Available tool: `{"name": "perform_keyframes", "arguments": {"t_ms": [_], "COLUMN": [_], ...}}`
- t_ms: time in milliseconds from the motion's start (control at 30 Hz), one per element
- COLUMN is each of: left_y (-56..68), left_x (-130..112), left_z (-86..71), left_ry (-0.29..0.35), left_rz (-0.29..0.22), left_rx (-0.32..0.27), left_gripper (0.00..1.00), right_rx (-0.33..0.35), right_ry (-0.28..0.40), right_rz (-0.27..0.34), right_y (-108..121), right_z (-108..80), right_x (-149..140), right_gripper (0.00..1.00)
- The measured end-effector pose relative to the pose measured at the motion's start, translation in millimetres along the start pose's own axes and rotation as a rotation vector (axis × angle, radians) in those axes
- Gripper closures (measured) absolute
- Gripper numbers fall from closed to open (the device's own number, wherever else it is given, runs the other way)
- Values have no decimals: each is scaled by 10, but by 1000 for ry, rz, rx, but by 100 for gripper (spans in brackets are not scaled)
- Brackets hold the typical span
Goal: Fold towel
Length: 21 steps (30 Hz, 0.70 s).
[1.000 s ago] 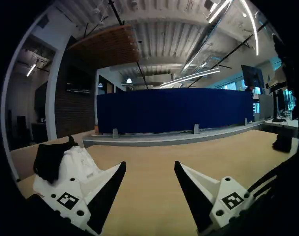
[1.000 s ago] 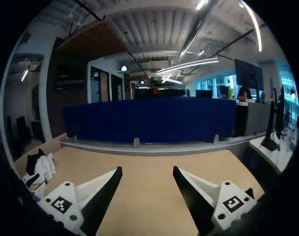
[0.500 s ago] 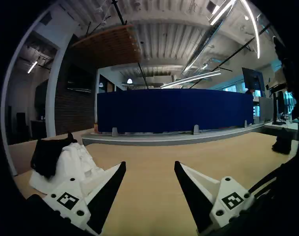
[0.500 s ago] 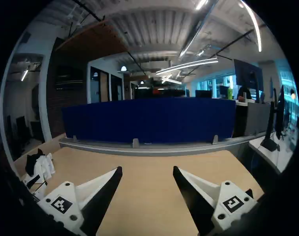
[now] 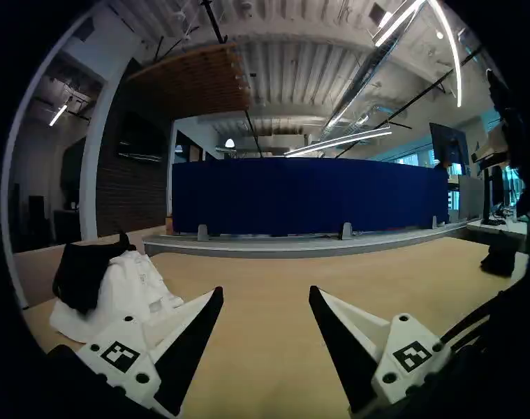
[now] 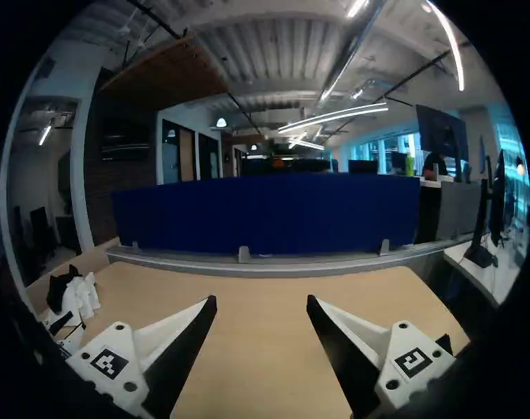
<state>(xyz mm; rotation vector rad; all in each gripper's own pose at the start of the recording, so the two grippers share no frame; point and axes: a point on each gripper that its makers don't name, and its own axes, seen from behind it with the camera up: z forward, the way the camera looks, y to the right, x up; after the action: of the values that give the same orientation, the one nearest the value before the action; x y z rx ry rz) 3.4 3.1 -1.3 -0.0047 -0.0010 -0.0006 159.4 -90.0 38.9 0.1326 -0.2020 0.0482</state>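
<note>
A crumpled pile of white towels (image 5: 128,290) lies on the wooden table (image 5: 278,279), left of my left gripper (image 5: 265,293). A black cloth (image 5: 82,274) is draped over the pile's left side. My left gripper is open and holds nothing, and its left finger (image 5: 188,339) covers the pile's near edge. In the right gripper view the same pile (image 6: 79,297) sits small at the far left of the table (image 6: 265,293). My right gripper (image 6: 261,300) hovers open over bare wood, well to the right of the pile.
A long blue partition (image 5: 306,195) on a grey ledge closes off the table's far edge. A black object (image 5: 501,260) sits at the table's right side. Desks with monitors (image 6: 439,136) stand beyond on the right.
The left gripper view has shifted slightly, so the towel pile sits a little farther left and shows more fully. The right gripper has hardly moved. Both stay open.
</note>
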Motion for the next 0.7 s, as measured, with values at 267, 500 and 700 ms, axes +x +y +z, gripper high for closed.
{"name": "perform_keyframes", "arguments": {"t_ms": [267,500,700], "left_y": [-1,-1,-1], "left_x": [-13,-8,-9], "left_z": [-4,1,2], "left_ry": [0,0,1], "left_rz": [0,0,0], "left_rx": [0,0,0], "left_gripper": [9,8,9], "right_rx": [2,-32,-87], "right_ry": [25,65,120], "right_rz": [23,7,-8], "right_y": [100,398,771], "right_z": [-161,-369,-496], "right_x": [106,239,308], "right_gripper": [0,0,0]}}
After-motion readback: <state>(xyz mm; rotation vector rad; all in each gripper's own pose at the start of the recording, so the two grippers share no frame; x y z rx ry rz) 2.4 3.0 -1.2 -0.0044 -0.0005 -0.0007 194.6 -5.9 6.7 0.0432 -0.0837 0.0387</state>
